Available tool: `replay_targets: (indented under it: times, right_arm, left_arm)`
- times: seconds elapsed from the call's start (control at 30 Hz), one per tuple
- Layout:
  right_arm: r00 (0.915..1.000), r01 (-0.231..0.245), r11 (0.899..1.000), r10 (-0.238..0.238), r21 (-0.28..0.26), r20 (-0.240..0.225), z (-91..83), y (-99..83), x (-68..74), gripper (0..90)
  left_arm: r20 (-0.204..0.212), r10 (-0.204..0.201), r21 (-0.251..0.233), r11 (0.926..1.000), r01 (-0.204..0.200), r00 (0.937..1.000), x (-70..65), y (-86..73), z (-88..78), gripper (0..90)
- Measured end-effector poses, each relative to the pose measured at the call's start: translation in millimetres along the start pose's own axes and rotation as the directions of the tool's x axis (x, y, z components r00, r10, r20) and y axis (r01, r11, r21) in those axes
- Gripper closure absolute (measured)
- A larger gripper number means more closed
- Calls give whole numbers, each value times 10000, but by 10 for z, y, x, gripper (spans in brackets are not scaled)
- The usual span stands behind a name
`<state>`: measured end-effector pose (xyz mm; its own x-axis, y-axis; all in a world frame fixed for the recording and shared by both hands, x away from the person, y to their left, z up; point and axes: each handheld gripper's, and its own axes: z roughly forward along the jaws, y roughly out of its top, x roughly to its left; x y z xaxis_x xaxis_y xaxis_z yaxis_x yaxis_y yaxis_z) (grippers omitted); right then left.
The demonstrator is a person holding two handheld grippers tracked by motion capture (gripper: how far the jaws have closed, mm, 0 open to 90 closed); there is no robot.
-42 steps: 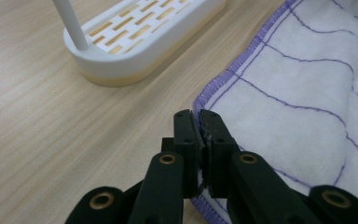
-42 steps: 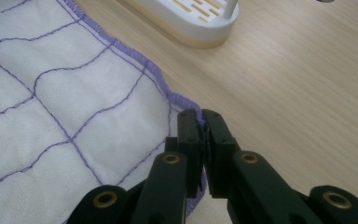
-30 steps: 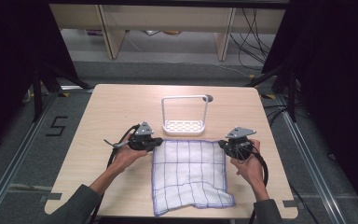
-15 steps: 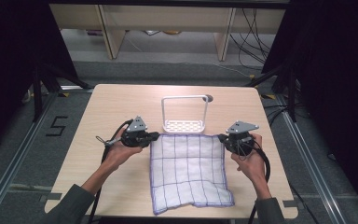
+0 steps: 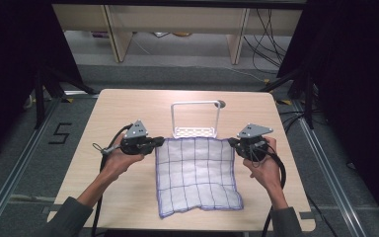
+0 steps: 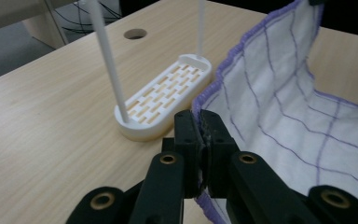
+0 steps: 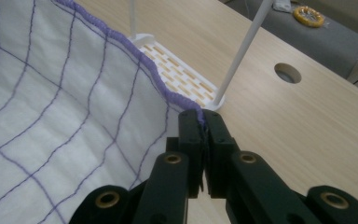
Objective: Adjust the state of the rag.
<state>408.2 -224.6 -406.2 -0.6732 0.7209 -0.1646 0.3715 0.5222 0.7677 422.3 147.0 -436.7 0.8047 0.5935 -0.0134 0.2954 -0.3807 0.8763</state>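
Note:
A white cloth with a purple grid and purple hem [image 5: 197,173] hangs stretched between my two grippers over the table's middle, its near edge resting on the wood. My left gripper [image 5: 159,142] is shut on the cloth's far left corner; in the left gripper view the hem [image 6: 223,74] runs into the closed jaws of that gripper [image 6: 201,122]. On the far right corner of the cloth [image 7: 74,107] my right gripper [image 5: 232,142] [image 7: 203,120] is shut too. A white rack with a slotted base and a tall wire hoop [image 5: 195,131] stands just beyond the cloth's far edge.
The wooden table [image 5: 128,106] has a round cable hole [image 5: 221,104] at the back near the rack. Bare wood lies on both sides of the cloth. Dark curtains and shelving with cables stand behind the table.
Both grippers have risen with the cloth's far corners, lifting and straightening its far edge. The left hand also shifted slightly towards the far left.

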Motion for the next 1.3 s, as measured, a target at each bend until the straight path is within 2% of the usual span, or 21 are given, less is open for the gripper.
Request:
replay_targets:
  times: [0.03, 0.07, 0.1, 0.13, 0.23, 0.47, 0.63, 0.7, 0.73, 0.87, 0.9, 0.93, 0.97, 1.0, 1.03, 1.1, 1.17, 1.2, 1.23, 1.27, 1.3]
  right_arm:
    - [10000, 26, 10000, -27, -35, -18, -16, -25, 11, 879]
    - [10000, 17, 10000, -17, 25, -36, -42, -51, 29, 879]
    - [9999, 6, 10000, -6, 42, -132, -66, -81, 49, 879]
    - [9996, 247, 9997, -246, 29, -98, -93, -110, 58, 878]
    - [9996, 88, 9998, -83, 178, -278, -161, -219, 128, 878]
    - [9969, 373, 9989, -354, 273, -698, -303, -456, 328, 878]
    - [9958, 282, 9986, -242, 447, -883, -358, -664, 439, 876]
    - [9955, 211, 9986, -165, 481, -936, -360, -744, 470, 876]
    - [9950, 71, 9982, -11, 598, -1002, -366, -779, 489, 875]
    - [9948, 187, 9977, -121, 649, -1009, -379, -889, 529, 873]
    - [9942, 9, 9972, 71, 749, -1070, -388, -916, 550, 872]
    - [9944, 66, 9971, 14, 753, -1055, -394, -940, 560, 872]
    - [9937, 136, 9967, -45, 805, -1118, -399, -964, 572, 871]
    - [9939, 187, 9959, -88, 889, -1104, -406, -991, 588, 871]
    - [9944, 156, 9953, -55, 955, -1051, -417, -1015, 610, 871]
    - [9942, 82, 9930, 46, 1180, -1078, -436, -1059, 666, 870]
    - [9945, 289, 9918, -159, 1248, -1035, -451, -1088, 706, 869]
    - [9940, 327, 9913, -190, 1277, -1073, -460, -1103, 722, 868]
    - [9941, 178, 9907, -31, 1348, -1085, -472, -1118, 749, 866]
    - [9942, 308, 9905, -165, 1341, -1063, -482, -1130, 749, 865]
    - [9945, 194, 9888, -38, 1480, -1046, -493, -1147, 773, 864]
  left_arm:
    - [151, 411, -140, 9991, -409, 9990, -21, -5, -18, 857]
    - [206, 403, -53, 9992, -402, 9990, -70, -22, -54, 857]
    - [299, 602, -100, 9982, -599, 9977, -112, -38, -83, 857]
    - [348, 701, -54, 9975, -700, 9969, -165, -61, -114, 857]
    - [620, 1001, 92, 9949, -1009, 9930, -304, -157, -195, 857]
    - [1066, 1216, 230, 9919, -1247, 9868, -567, -374, -350, 855]
    - [1406, 1205, 376, 9912, -1269, 9827, -764, -533, -349, 853]
    - [1449, 1385, 554, 9875, -1478, 9797, -840, -601, -333, 852]
    - [1578, 1508, 774, 9833, -1645, 9759, -864, -619, -330, 851]
    - [1632, 1865, 957, 9743, -2037, 9688, -945, -692, -293, 850]
    - [1686, 1983, 1016, 9708, -2171, 9655, -954, -708, -286, 850]
    - [1787, 1911, 988, 9725, -2109, 9652, -979, -727, -275, 850]
    - [1747, 2024, 1081, 9688, -2231, 9636, -992, -741, -275, 849]
    - [1870, 1938, 1262, 9675, -2192, 9631, -1012, -757, -277, 849]
    - [1931, 1981, 1199, 9673, -2235, 9610, -1043, -787, -263, 849]
    - [1995, 2154, 1298, 9611, -2436, 9559, -1077, -821, -255, 848]
    - [2007, 2088, 1238, 9638, -2361, 9572, -1122, -867, -237, 847]
    - [2113, 2311, 1385, 9548, -2632, 9497, -1116, -870, -237, 846]
    - [2076, 2199, 1389, 9579, -2513, 9532, -1140, -888, -230, 845]
    - [2171, 2438, 1579, 9468, -2804, 9452, -1125, -899, -230, 843]
    - [2122, 2208, 1474, 9558, -2545, 9520, -1151, -922, -219, 841]
